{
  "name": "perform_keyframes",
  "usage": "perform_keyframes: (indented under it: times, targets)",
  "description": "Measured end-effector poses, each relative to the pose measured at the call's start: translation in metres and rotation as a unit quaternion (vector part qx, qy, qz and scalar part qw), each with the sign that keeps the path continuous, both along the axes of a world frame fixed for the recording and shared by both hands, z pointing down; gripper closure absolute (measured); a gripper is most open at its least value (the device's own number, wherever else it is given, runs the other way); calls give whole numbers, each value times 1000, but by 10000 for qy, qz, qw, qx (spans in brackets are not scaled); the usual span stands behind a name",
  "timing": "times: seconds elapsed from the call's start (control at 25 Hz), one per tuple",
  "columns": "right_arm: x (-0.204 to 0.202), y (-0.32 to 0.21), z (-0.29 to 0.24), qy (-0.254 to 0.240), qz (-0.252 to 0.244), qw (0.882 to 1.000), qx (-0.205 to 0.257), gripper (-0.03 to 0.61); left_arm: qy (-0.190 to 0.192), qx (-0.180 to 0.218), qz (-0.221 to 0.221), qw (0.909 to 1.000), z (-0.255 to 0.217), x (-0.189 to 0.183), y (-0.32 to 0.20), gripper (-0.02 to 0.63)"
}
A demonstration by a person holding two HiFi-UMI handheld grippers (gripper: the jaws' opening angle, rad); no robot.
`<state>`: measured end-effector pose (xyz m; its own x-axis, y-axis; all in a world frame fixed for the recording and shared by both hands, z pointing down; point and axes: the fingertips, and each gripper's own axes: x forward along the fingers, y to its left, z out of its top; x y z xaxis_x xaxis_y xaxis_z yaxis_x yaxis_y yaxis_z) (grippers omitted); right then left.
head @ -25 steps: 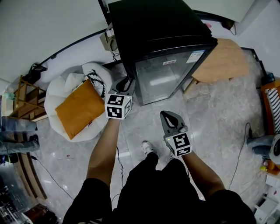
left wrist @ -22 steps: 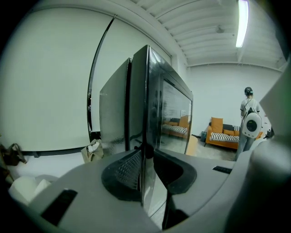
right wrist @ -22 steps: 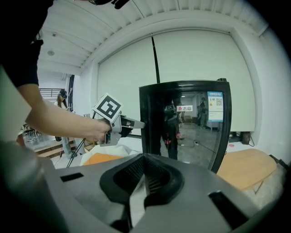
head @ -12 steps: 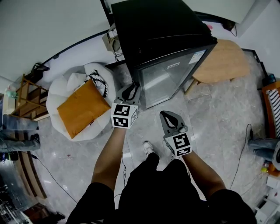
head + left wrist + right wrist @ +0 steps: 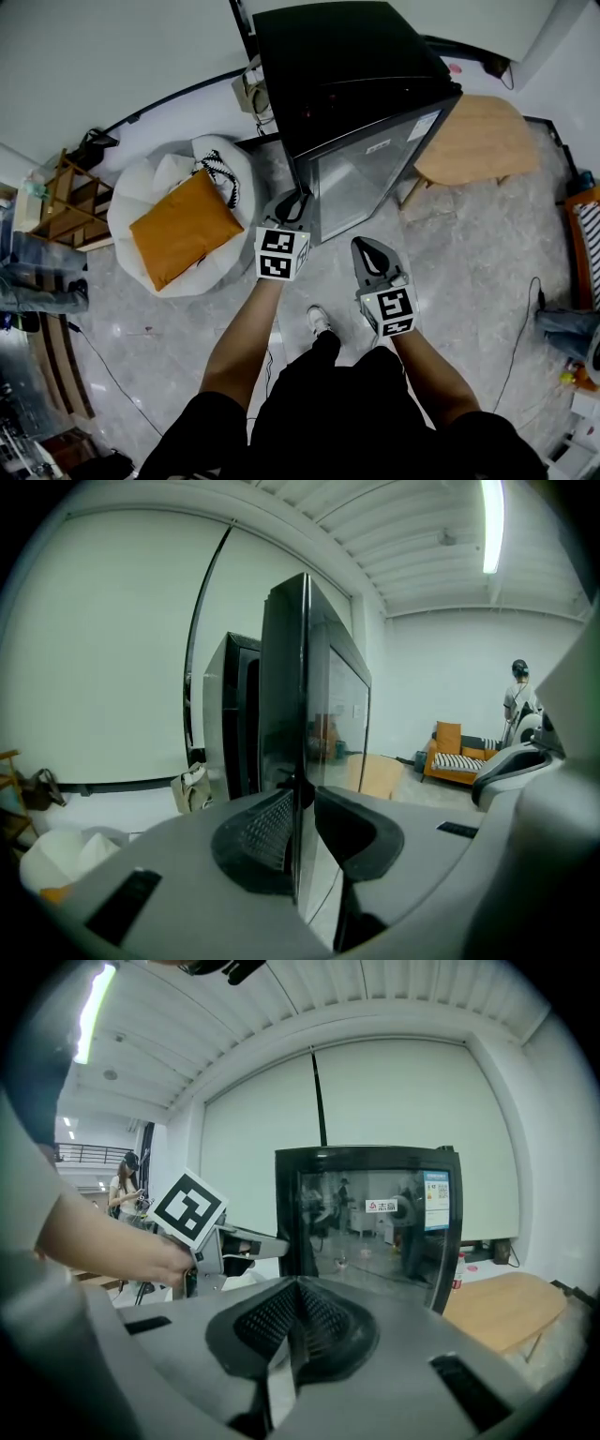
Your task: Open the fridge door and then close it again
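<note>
A black fridge [image 5: 356, 66] with a glass door [image 5: 375, 173] stands in front of me. My left gripper [image 5: 292, 202] is at the door's left edge. In the left gripper view the door [image 5: 328, 714] runs edge-on between the jaws of this gripper [image 5: 302, 822]. They have just been closing and now sit against both sides of the edge. The door stands slightly off the cabinet. My right gripper [image 5: 368, 251] hangs shut and empty before the door, apart from it. The right gripper view shows its meshed pads [image 5: 298, 1321] together, the door [image 5: 375, 1232] ahead and the left gripper [image 5: 272, 1246] at the door's edge.
A white beanbag with an orange cushion [image 5: 185, 228] lies left of the fridge. A round wooden table [image 5: 473, 141] stands to its right, and a wooden rack [image 5: 61, 202] at far left. My shoe [image 5: 319, 319] is on the tiled floor. An orange sofa [image 5: 455, 752] and a person [image 5: 516, 700] are far off.
In the head view the left gripper has shifted right and nearer to me, keeping to the door's left edge. The right gripper has hardly moved.
</note>
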<state>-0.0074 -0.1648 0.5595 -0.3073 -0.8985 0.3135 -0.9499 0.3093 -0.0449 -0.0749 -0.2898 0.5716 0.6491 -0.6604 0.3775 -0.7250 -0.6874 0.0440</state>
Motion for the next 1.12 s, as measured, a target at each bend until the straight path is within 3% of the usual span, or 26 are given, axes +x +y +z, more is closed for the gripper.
perform_keyframes:
  times: [0.64, 1.12]
  targets:
    - [45, 58, -2, 120, -311, 9992, -219, 560, -100, -65, -714, 9974, 1, 20, 68, 528]
    - [79, 97, 6, 152, -450, 9980, -417, 560, -124, -143, -1002, 9948, -2, 45, 109, 534]
